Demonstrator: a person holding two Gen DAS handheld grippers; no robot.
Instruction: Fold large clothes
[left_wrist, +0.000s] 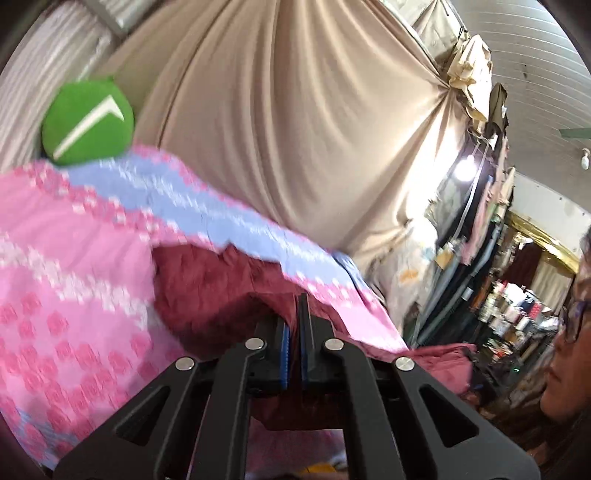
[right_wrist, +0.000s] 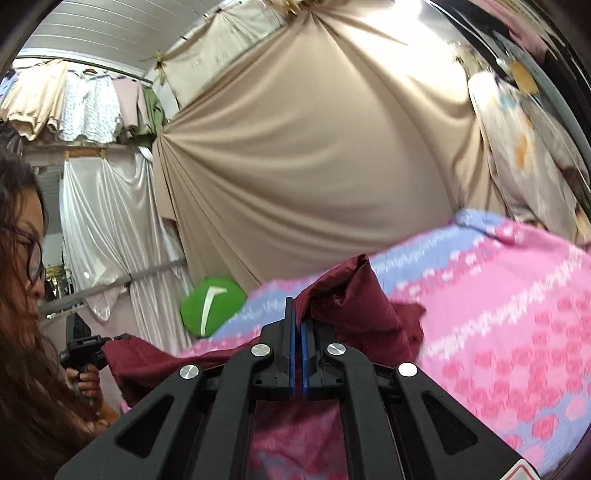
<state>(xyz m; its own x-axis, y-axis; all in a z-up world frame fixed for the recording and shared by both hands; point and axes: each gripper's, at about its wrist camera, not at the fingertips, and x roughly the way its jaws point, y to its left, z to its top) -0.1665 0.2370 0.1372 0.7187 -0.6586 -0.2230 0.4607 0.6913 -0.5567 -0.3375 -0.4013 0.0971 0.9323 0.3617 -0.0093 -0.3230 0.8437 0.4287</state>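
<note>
She has the dark maroon, thin woven garment (right_wrist: 354, 295) lifted off the bed, one edge in each tool. The right gripper (right_wrist: 298, 332) has its jaws clenched on a bunched corner of it, the cloth rising in a peak just past the blue pads. The left gripper (left_wrist: 294, 325) looks pinched on the maroon fabric too, its jaws nearly together with cloth crowding around the tips, though I cannot see the exact bite from that side. In the right wrist view that left tool sits well off to the side in her hand (right_wrist: 86, 382), with the garment stretched between the two.

Below it lies the pink and lilac patterned bedspread (right_wrist: 498, 314), which covers the bed out to its far edge, where a round green cushion with a white chevron (left_wrist: 88, 123) rests against the beige draped curtain (left_wrist: 295, 110).

What worries me is the grip. The cloth looks slippery and light, and both holds seem to be on gathered folds, not flat hems; a hard tug to spread it could pull a corner free and drop that side in a heap. The other risk is catching the bedspread: the garment hangs close over it, and if a tool dips low while laying the fold down, the jaws could snag the spread and drag it along. Uneven height between the two hands would also give a skewed fold.
</note>
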